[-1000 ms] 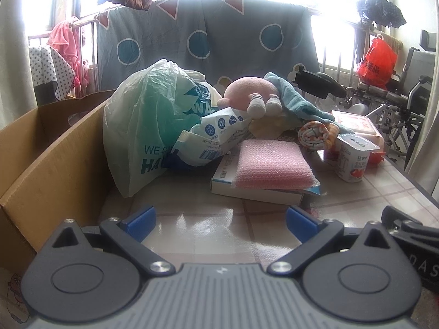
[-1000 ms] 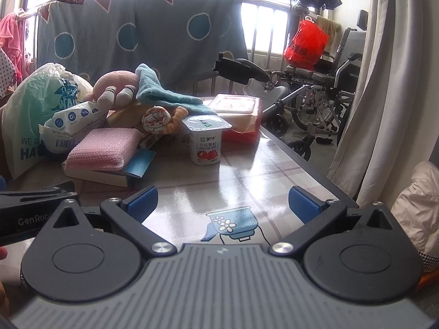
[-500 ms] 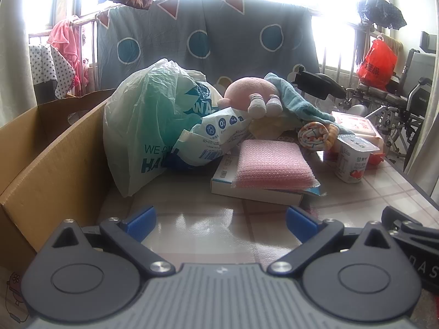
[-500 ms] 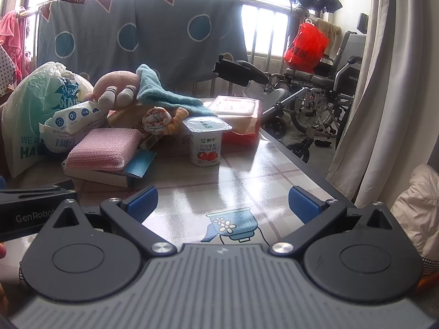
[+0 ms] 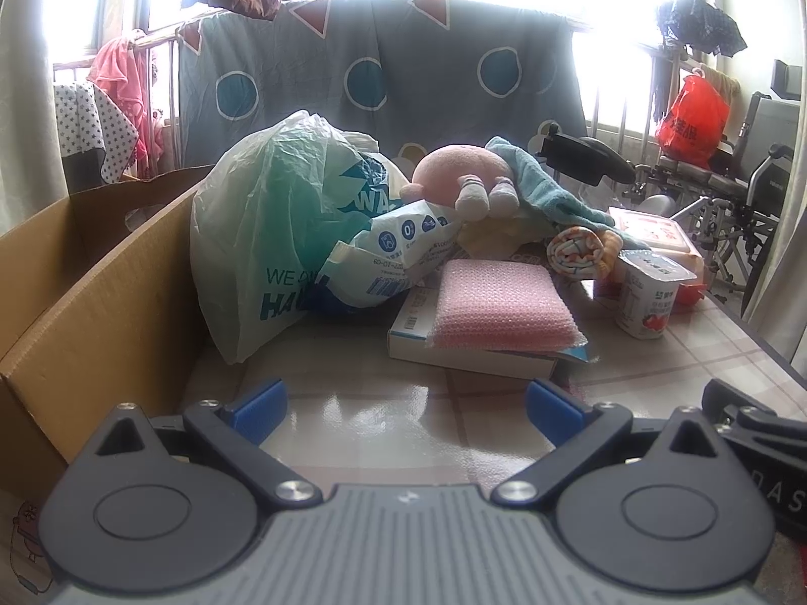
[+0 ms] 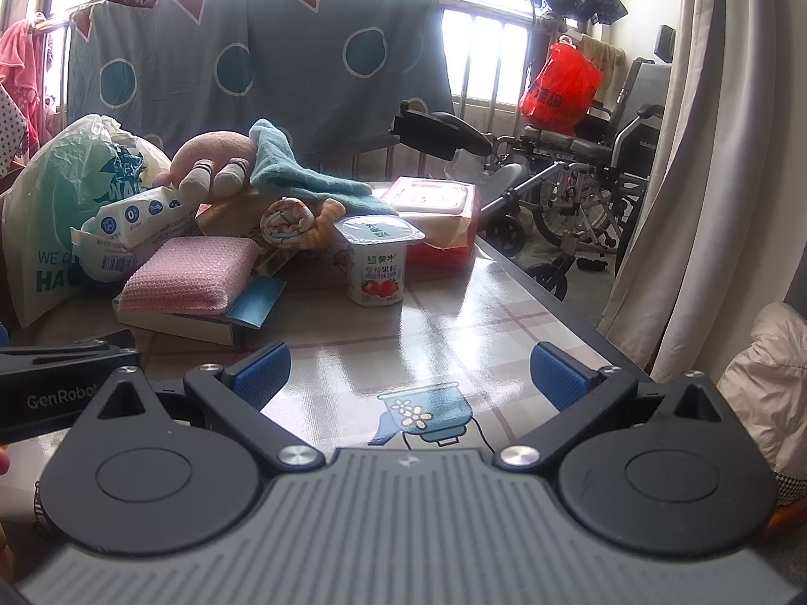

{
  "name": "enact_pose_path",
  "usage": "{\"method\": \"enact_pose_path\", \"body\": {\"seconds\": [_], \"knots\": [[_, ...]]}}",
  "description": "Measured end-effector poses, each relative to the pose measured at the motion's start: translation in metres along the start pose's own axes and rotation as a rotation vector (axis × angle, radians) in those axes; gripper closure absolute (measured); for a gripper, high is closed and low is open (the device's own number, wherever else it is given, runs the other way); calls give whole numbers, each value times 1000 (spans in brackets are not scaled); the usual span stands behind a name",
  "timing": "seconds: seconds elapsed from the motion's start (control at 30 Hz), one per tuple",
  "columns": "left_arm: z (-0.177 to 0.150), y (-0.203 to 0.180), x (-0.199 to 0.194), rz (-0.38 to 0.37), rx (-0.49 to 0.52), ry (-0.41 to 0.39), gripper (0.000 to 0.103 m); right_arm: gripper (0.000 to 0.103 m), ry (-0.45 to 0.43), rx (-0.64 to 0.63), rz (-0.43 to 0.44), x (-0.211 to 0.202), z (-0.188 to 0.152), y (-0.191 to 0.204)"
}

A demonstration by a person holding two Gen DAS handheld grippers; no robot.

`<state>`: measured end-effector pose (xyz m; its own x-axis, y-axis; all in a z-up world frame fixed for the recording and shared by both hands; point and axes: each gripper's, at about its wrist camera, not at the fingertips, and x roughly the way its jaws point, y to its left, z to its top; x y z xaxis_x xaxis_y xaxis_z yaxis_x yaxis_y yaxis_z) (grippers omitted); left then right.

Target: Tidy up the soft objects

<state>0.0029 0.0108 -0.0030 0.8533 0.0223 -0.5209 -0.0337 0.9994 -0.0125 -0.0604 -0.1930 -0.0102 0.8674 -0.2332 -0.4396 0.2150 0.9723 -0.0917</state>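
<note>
both the left gripper [image 5: 403,411] and right gripper [image 6: 408,370] gape empty above the table [image 6: 454,312]; far ahead a pink sponge [image 5: 497,305] lies on a box [image 5: 469,355], yogurt cup [image 6: 379,259] to its right, cardboard carton [image 5: 96,272] left.

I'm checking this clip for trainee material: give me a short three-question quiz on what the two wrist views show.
1. True or false: the pink sponge lies on top of a box.
2. Multiple choice: the left gripper and right gripper are A) both open and empty, B) both shut on the plush, C) one open, one shut.
3. Fill in: the large open container at the table's left edge is a ____ box.

Key
1. True.
2. A: each gripper's blue pads stand wide apart over bare tabletop.
3. Cardboard; it stands beside the green bag.
</note>
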Motion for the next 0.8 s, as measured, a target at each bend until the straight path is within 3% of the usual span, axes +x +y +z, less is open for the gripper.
{"method": "enact_pose_path", "body": {"seconds": [0.5, 0.8], "knots": [[0, 1, 2, -16, -2, 8, 4, 1, 7, 21, 29, 1, 0, -3], [4, 16, 6, -111, -62, 40, 4, 1, 27, 78, 140, 4, -1, -13]]}}
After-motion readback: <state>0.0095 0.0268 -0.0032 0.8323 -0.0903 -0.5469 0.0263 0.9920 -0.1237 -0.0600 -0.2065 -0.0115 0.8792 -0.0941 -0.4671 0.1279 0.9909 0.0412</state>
